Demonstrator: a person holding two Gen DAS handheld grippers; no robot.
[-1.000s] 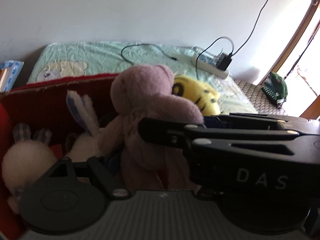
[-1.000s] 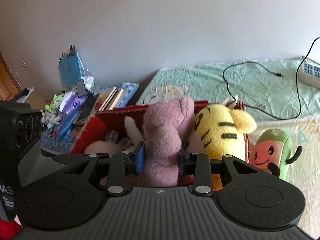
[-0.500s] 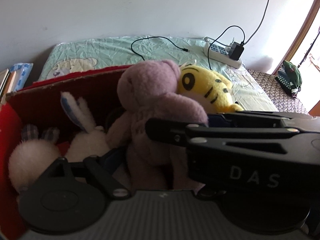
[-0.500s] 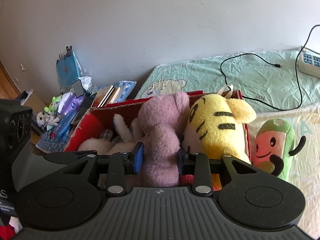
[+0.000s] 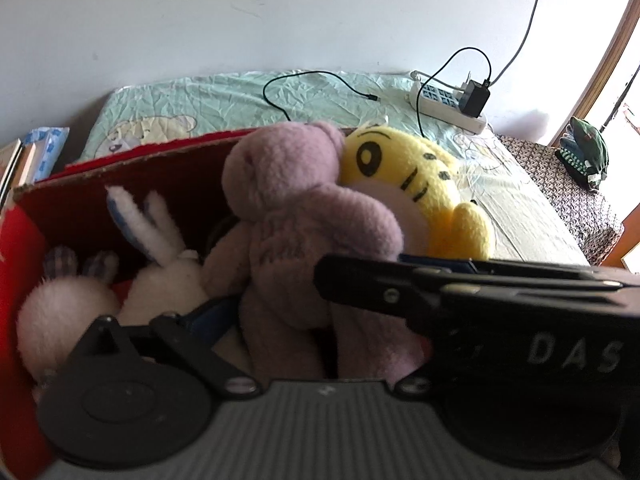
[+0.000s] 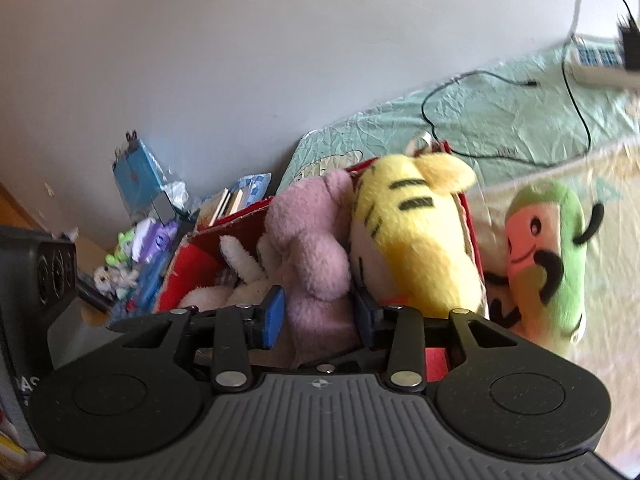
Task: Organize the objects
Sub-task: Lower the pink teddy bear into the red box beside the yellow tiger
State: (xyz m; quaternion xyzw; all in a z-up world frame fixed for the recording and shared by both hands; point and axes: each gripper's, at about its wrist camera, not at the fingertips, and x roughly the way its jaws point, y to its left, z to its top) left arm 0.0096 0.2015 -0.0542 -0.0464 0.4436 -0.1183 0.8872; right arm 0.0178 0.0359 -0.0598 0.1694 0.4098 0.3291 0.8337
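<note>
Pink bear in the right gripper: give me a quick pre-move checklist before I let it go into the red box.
1. Right gripper pads on both sides of the pink bear: ok.
2. Bear over the red box, not outside it: ok.
3. Bear's legs seated on the box floor: cannot tell, hidden.
4. Yellow tiger beside the bear, inside the box: ok.
5. Left gripper clear of the bear: not ok, its blue pad sits close by the bear's side.
6. Green plush boxed: not ok, lies outside on the bed.

Bed, mint sheet, wrinkled. On it: red box of plush toys, black cable, white power strip near wall, green-pink plush just beside box.
</note>
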